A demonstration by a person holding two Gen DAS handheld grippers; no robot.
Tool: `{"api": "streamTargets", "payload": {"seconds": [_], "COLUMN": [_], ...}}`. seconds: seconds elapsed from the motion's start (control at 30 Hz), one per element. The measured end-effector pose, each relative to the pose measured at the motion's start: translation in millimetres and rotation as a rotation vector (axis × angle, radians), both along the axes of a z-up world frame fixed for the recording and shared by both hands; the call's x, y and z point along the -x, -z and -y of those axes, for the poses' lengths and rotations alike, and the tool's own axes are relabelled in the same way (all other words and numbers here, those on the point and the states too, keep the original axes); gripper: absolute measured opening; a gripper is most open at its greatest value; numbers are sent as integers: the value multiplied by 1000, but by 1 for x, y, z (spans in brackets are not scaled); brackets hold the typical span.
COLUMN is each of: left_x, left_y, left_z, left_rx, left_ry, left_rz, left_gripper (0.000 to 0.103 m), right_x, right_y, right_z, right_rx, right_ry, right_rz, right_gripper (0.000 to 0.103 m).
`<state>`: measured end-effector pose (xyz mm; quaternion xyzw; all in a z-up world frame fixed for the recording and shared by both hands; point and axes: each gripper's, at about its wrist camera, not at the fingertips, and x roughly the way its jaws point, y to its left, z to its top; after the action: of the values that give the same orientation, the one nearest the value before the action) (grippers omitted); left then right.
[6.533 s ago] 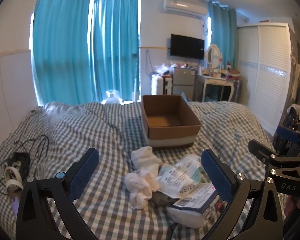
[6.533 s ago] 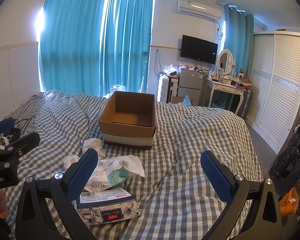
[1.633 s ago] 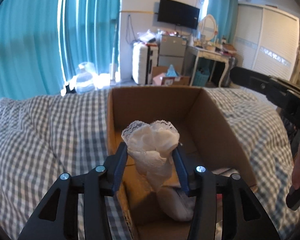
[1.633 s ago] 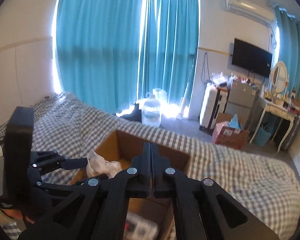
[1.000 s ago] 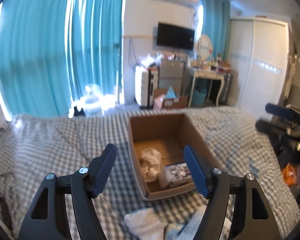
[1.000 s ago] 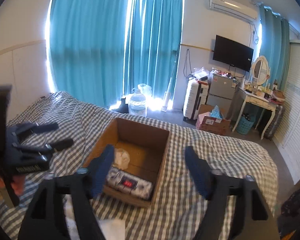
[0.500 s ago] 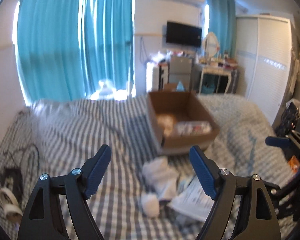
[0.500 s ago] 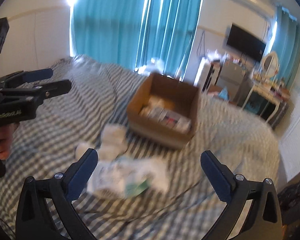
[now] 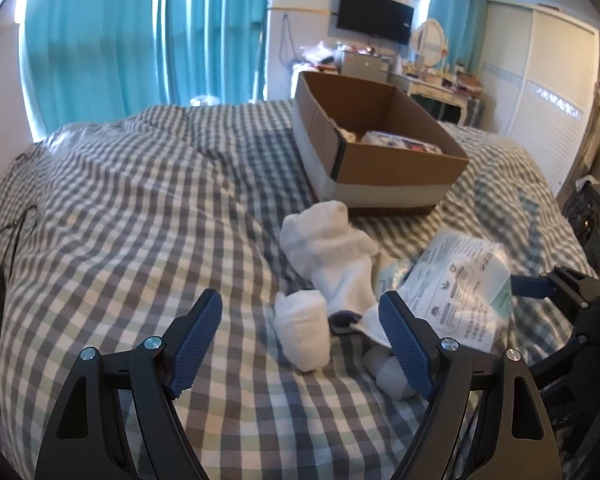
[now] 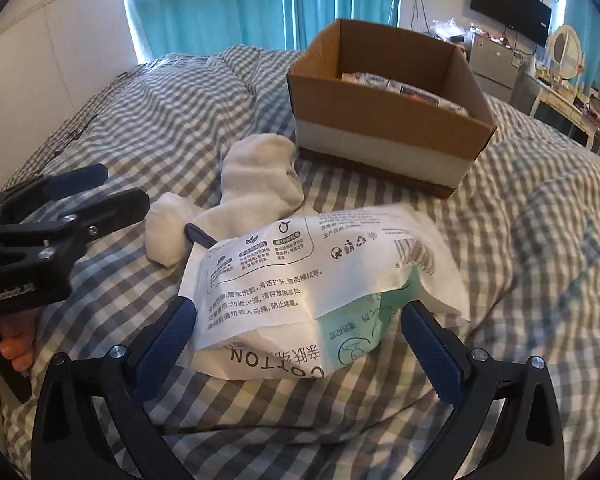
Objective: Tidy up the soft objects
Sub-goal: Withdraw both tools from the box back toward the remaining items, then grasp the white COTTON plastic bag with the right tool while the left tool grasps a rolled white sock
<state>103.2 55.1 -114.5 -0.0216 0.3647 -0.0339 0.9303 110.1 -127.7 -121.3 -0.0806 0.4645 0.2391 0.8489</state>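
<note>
Bed with checked duvet [image 9: 132, 208], seen from both wrist cameras. The left tongs [image 9: 300, 340] are standing spread above the duvet, having just been opening, with nothing pinched; a small rolled white sock [image 9: 303, 330] is lying ahead of them, between the lines of the two blue pads but untouched. Just behind it, a larger heap of white socks [image 9: 332, 240] is resting on the duvet, its far end near the foot of the cardboard box [image 9: 380, 164].

The right tongs [image 10: 300, 340] are also standing spread wide, having just been opening. A white plastic packet of cotton tissues [image 10: 312, 268] is lying between their blue pads, and neither pad is seen pressing on it. The packet is sitting on the duvet, touching the sock heap [image 10: 260, 184] on its left.

The cardboard box [image 10: 384, 120] is standing upright farther back on the bed, holding a printed tissue pack [image 9: 400, 142] and a pale crumpled cloth item [image 9: 346, 133].
</note>
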Motion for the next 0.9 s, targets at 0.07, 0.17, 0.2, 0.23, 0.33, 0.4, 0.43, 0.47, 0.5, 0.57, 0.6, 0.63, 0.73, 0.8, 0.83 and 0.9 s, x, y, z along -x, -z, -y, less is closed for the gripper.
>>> {"api": "streamTargets", "payload": {"seconds": [0.07, 0.17, 0.2, 0.23, 0.33, 0.4, 0.43, 0.47, 0.5, 0.57, 0.6, 0.63, 0.73, 0.8, 0.83, 0.9], "left_x": [-1, 0, -1, -1, -1, -3, -4, -6, -8, -14, -17, -20, -27, -33, -36, -37], "left_y": [3, 4, 4, 4, 4, 3, 3, 3, 4, 7, 9, 12, 22, 32, 38, 41], "left_z": [1, -2, -1, -1, 0, 2, 3, 5, 6, 7, 7, 7, 10, 11, 11, 10], "left_rx": [-7, -7, -9, -10, -22, -25, -23, -18, -12, 0, 12, 28, 12, 3, -3, -7], "left_ry": [-3, -5, -5, -5, -5, -9, -13, -15, -20, -35, -36, -33, -34, -31, -36, -44], "left_rz": [-7, -7, -6, -7, -13, -23, -28, -32, -38, -55, -66, -80, -112, -158, -185, -194], "left_gripper": [82, 82, 82, 82, 82, 81, 80, 79, 79, 78, 78, 77, 52, 41, 34, 29], "right_x": [1, 4, 6, 7, 7, 8, 9, 9, 8, 6, 4, 3, -2, -3, -3, -2], "right_y": [0, -4, -7, -10, -20, -29, -33, -38, -42, -49, -52, -52, -49, -45, -43, -42], "right_z": [1, 4, 6, 8, 15, 22, 26, 29, 32, 39, 44, 47, 57, 59, 59, 57], "right_rx": [-2, -16, -19, -27, -57, -75, -87, -94, -96, -85, -83, -86, -89, -92, -92, -84], "right_ry": [-1, -2, 1, 5, 12, 23, 31, 39, 44, 57, 70, 76, 102, 110, 108, 100], "right_rz": [5, 21, 37, 49, 70, 101, 117, 130, 140, 166, 175, 171, 157, 145, 138, 138], "right_gripper": [83, 66, 62, 57, 42, 37, 35, 34, 34, 34, 34, 34, 34, 34, 34, 34]}}
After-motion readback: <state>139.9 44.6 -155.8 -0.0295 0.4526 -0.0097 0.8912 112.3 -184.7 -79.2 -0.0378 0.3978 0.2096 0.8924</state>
